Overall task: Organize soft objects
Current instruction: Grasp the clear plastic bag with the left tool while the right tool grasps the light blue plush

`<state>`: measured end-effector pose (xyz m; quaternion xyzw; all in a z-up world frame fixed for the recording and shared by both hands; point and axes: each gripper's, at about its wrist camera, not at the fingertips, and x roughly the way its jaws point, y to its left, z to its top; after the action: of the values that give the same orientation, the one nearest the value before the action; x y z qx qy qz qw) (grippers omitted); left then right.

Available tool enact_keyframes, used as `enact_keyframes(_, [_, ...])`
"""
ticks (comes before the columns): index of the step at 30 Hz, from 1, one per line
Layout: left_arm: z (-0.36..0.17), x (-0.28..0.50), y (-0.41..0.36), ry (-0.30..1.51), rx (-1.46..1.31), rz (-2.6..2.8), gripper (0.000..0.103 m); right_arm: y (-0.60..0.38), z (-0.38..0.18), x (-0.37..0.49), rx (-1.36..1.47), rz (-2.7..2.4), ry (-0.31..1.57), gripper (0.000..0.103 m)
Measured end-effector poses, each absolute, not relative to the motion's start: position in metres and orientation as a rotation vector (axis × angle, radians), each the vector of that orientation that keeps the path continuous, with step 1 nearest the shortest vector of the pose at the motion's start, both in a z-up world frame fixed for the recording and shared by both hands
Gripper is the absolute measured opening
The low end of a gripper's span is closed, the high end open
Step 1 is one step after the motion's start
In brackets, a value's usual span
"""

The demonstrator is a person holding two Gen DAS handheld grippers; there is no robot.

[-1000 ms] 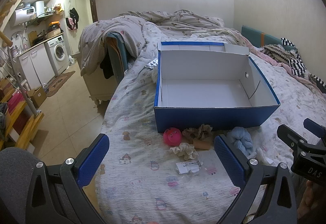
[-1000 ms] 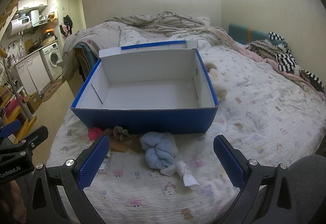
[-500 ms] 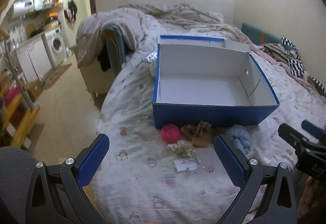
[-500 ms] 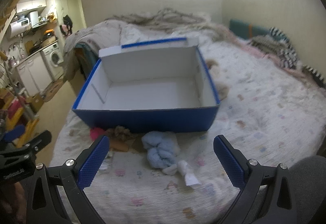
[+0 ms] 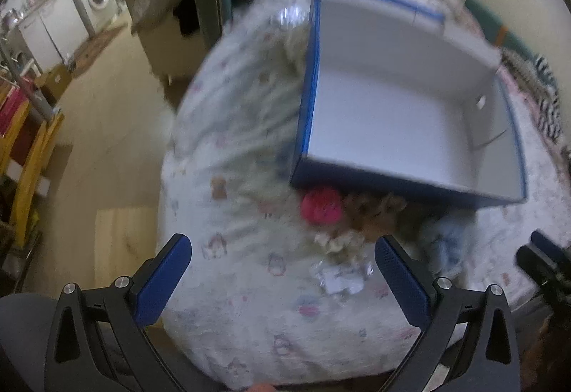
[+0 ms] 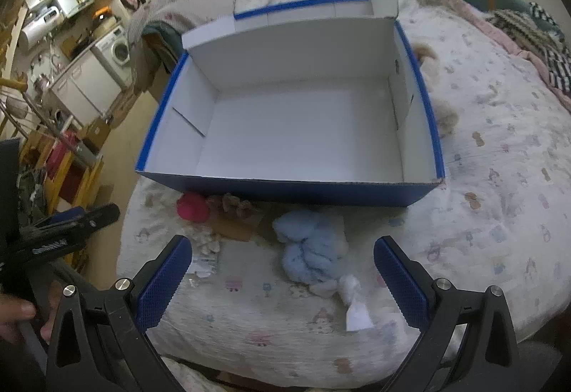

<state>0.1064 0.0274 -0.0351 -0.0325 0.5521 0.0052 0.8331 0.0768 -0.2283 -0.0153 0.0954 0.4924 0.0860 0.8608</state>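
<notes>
Patterned bedspread point(image 6: 499, 185) is covering a bed in a room with a washer point(image 6: 119, 47) at left. Blue box point(image 6: 296, 186) is sitting on it, white inside, holding nothing. Pink ball point(image 6: 192, 207), brown scrunchie point(image 6: 235, 204), blue plush point(image 6: 310, 245) are lying just before the box. Left gripper point(image 5: 282, 270) and right gripper point(image 6: 282, 270) are hovering spread wide, gripping nothing
</notes>
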Motion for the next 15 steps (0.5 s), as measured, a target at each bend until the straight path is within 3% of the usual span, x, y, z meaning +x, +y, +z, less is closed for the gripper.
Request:
enact_keyframes(2, [-0.054,0.112,0.025,1.246,-0.105,-0.02,0.102,-0.231,-0.02,0.085,0.204,0.183,1.059,0.103])
enact_keyframes(6, [-0.095,0.115,0.016,1.392,-0.168,-0.054,0.078,-0.236,-0.033,0.097,0.224,0.18,1.103,0.103])
enact_keyframes(8, [-0.114,0.114,0.009,1.455,-0.197,-0.072,0.077,-0.238,-0.041,0.103,0.231,0.18,1.125,0.103])
enact_keyframes(10, [-0.128,0.113,0.003,1.494,-0.212,-0.089,0.067,-0.238,-0.049,0.106,0.247,0.207,1.151,0.103])
enact_keyframes(15, [-0.147,0.112,-0.009,1.541,-0.239,-0.131,0.064,-0.243,-0.066,0.109,0.283,0.219,1.191,0.103])
